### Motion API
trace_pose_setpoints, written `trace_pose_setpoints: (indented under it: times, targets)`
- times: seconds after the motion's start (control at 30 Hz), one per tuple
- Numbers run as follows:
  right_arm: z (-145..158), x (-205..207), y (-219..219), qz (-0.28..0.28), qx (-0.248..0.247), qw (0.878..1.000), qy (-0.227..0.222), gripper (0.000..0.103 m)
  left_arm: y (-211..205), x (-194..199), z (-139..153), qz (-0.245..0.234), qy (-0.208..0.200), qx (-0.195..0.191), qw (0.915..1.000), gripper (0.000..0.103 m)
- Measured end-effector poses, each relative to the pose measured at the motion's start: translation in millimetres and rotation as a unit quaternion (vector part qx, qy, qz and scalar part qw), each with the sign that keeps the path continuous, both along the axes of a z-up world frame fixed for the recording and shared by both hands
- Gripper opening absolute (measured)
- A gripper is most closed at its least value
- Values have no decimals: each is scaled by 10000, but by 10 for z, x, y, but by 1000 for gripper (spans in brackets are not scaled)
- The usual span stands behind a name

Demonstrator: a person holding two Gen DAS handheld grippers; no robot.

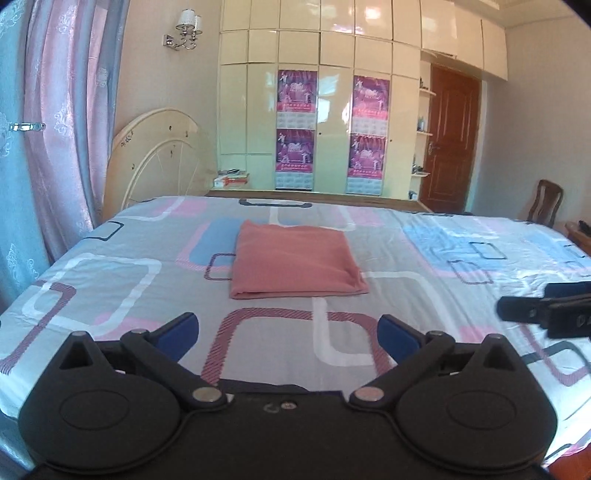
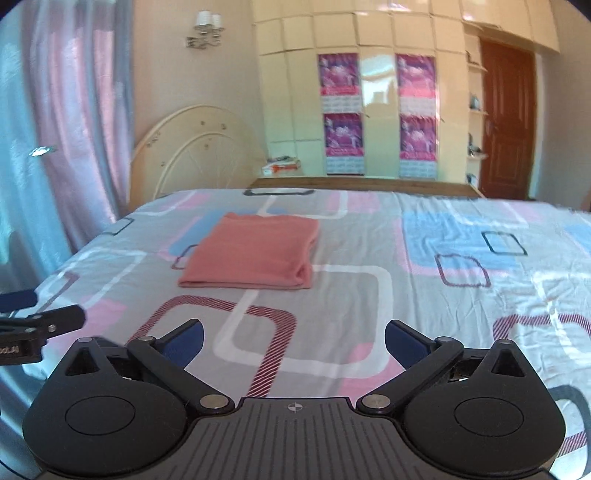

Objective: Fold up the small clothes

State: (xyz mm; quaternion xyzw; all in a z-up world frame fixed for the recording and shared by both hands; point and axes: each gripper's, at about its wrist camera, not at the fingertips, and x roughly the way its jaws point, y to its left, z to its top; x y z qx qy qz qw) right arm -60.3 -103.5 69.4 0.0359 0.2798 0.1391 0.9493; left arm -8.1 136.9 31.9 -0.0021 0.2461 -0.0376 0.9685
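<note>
Both grippers, left (image 1: 288,332) and right (image 2: 293,341), gape wide and hold nothing. The cloth (image 1: 295,264) sits folded; a careless bump could mess it up.

A home bedroom: a wide bed (image 1: 110,280) under a patterned sheet fills the view, cream built-in wardrobes (image 1: 332,110) hung with calendars (image 1: 295,129) line the far wall, pink and blue curtains (image 1: 55,147) drape beside it, a wall lamp (image 1: 186,31) and a brown door (image 1: 450,140) complete it.
</note>
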Motion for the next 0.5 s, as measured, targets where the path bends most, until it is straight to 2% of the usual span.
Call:
trace_pose_setpoints:
  times: [0.13, 0.5]
  targets:
    - [84, -176, 103, 70, -146, 9997, -179, 103, -8, -116, 73, -2, -60, -17, 10000, 103]
    - [185, -263, 83, 113, -37, 9995, -306, 103, -26, -182, 167, -4, -186, -2, 9998, 103]
